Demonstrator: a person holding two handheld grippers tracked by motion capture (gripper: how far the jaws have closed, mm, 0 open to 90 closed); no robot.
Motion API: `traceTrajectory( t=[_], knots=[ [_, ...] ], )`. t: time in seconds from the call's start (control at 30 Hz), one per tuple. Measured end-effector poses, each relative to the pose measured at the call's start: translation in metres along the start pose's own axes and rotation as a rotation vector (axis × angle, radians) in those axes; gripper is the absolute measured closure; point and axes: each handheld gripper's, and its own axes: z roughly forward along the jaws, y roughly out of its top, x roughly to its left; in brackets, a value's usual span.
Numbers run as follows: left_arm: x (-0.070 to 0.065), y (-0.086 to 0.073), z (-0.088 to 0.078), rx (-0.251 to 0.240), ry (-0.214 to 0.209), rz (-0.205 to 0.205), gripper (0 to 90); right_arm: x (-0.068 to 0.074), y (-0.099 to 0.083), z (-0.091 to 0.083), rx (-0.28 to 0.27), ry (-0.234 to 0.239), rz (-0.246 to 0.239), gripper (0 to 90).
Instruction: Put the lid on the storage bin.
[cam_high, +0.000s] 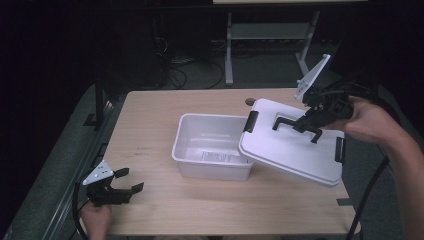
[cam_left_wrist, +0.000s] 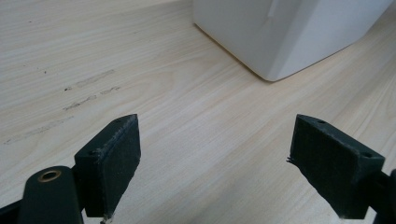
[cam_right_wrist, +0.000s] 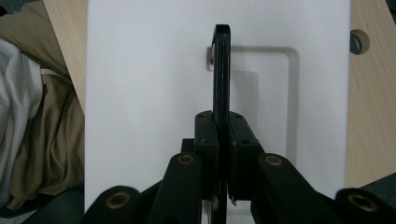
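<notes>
An empty white plastic bin (cam_high: 212, 145) sits in the middle of the table; one of its corners (cam_left_wrist: 275, 42) shows in the left gripper view. Its white lid (cam_high: 295, 145) hangs tilted over the bin's right side, off the table. My right gripper (cam_high: 306, 121) is shut on the lid's black handle (cam_high: 292, 125), and the right gripper view shows the handle (cam_right_wrist: 222, 70) pinched edge-on between the pads, with the lid (cam_right_wrist: 149, 93) behind it. My left gripper (cam_high: 129, 181) rests open near the table's front left corner, nothing between its fingers (cam_left_wrist: 114, 158).
The wooden table (cam_high: 150, 120) has a round cable hole (cam_high: 250, 101) at its back edge. Black latches (cam_high: 251, 121) sit on the lid's ends. A metal stand (cam_high: 230, 45) and cables lie on the dark floor behind.
</notes>
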Motion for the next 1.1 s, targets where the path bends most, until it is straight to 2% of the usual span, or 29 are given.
traceTrajectory(
  t=[0.37, 1.1],
  knots=[
    [-0.001, 0.000, 0.000, -0.001, -0.001, -0.001, 15.5, 0.003, 0.028, 0.015, 0.000, 0.033, -0.042, 84.2],
    [0.000, -0.001, -0.002, -0.006, 0.004, -0.003, 15.6, 0.007, 0.070, 0.034, -0.005, 0.056, -0.103, 84.2]
  ],
)
